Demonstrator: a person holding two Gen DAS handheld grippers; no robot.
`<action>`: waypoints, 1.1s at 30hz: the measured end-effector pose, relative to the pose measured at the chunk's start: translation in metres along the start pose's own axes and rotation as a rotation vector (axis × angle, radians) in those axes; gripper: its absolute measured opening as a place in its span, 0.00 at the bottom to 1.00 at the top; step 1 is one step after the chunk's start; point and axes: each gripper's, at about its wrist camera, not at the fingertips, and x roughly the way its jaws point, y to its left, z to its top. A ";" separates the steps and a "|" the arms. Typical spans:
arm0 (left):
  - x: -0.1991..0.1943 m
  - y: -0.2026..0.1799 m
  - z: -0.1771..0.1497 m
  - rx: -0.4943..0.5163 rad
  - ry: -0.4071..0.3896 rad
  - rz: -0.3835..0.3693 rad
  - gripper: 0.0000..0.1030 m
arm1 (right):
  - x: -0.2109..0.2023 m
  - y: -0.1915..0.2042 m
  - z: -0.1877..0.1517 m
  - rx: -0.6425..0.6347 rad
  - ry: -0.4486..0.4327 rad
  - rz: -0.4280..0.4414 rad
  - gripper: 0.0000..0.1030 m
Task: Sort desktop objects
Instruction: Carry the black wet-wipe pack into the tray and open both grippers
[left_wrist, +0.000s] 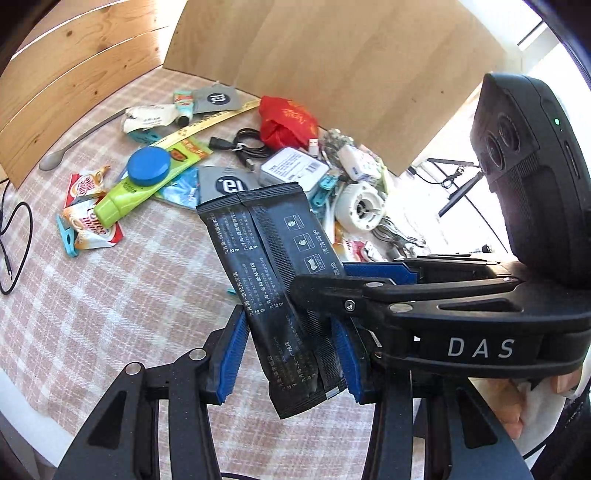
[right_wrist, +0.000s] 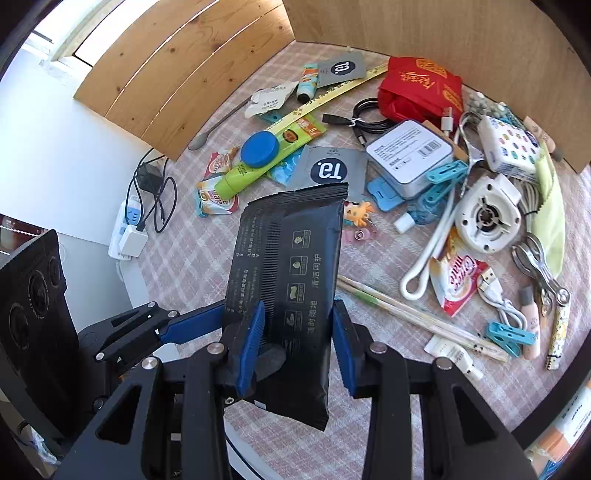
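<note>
Over the cluttered checked tablecloth (right_wrist: 192, 258), walled by wooden boards (right_wrist: 192, 66), both tongs (left_wrist: 291, 354) (right_wrist: 297, 343) clamp one black packet (right_wrist: 291, 277).

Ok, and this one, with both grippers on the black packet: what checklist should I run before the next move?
1. Left gripper grips the black packet: ok, pads on both edges.
2. Right gripper grips it: ok.
3. Packet clear of the clutter: ok, held above the checked tablecloth.
4. Drop spot for the packet: cannot tell, none evident.
5. Single gripper holding for a carry: not ok, both hold it.
</note>
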 end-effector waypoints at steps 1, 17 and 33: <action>0.000 -0.009 -0.001 0.018 0.002 -0.007 0.42 | -0.008 -0.006 -0.006 0.012 -0.015 -0.003 0.35; 0.057 -0.221 -0.060 0.398 0.157 -0.204 0.42 | -0.137 -0.160 -0.176 0.406 -0.213 -0.111 0.35; 0.089 -0.369 -0.133 0.653 0.274 -0.313 0.42 | -0.206 -0.243 -0.319 0.678 -0.335 -0.199 0.37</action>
